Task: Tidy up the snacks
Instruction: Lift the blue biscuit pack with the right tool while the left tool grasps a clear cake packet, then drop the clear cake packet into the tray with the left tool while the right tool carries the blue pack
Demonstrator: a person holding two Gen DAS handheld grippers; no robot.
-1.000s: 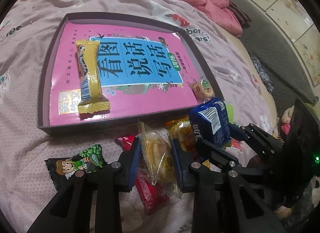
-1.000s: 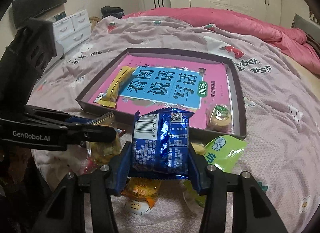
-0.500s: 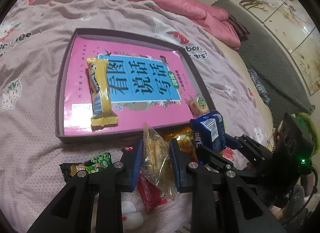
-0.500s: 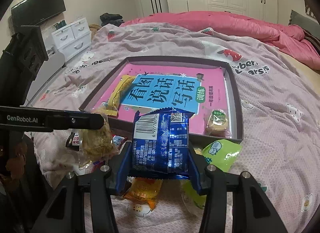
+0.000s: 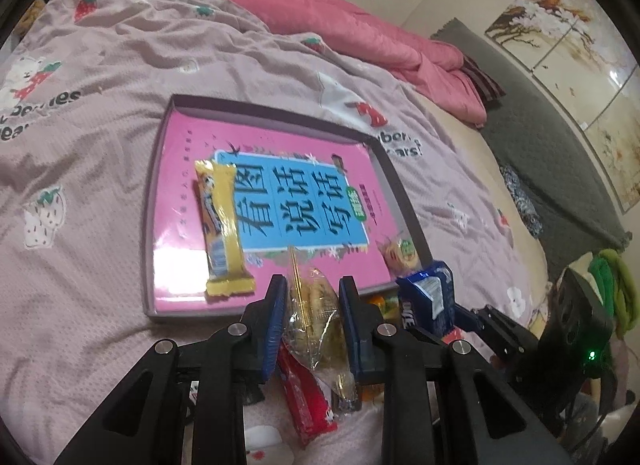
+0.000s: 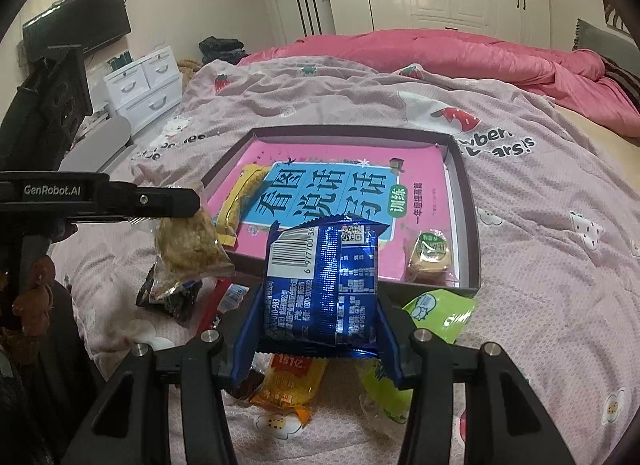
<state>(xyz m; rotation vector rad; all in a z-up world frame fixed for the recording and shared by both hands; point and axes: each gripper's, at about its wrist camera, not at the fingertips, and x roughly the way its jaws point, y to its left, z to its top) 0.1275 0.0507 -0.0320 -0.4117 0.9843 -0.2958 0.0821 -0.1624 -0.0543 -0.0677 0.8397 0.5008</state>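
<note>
Lifted off the bed now, the clear cracker packet (image 5: 316,317) hangs pinched in the left gripper (image 5: 313,321), the right gripper (image 6: 320,305) clamps the blue packet (image 6: 322,285), and only two snacks lie in the tray (image 5: 154,225).

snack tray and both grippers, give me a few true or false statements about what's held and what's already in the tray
1. The left gripper holds a clear packet between its fingers. True.
2. The right gripper is empty. False: it grips a blue packet.
3. A yellow bar lies in the tray. True.
4. The tray holds no other snack. False: a small round biscuit pack sits in its near right corner.
5. The light green packet lies inside the tray. False: it lies on the bedspread, outside the near wall.
</note>
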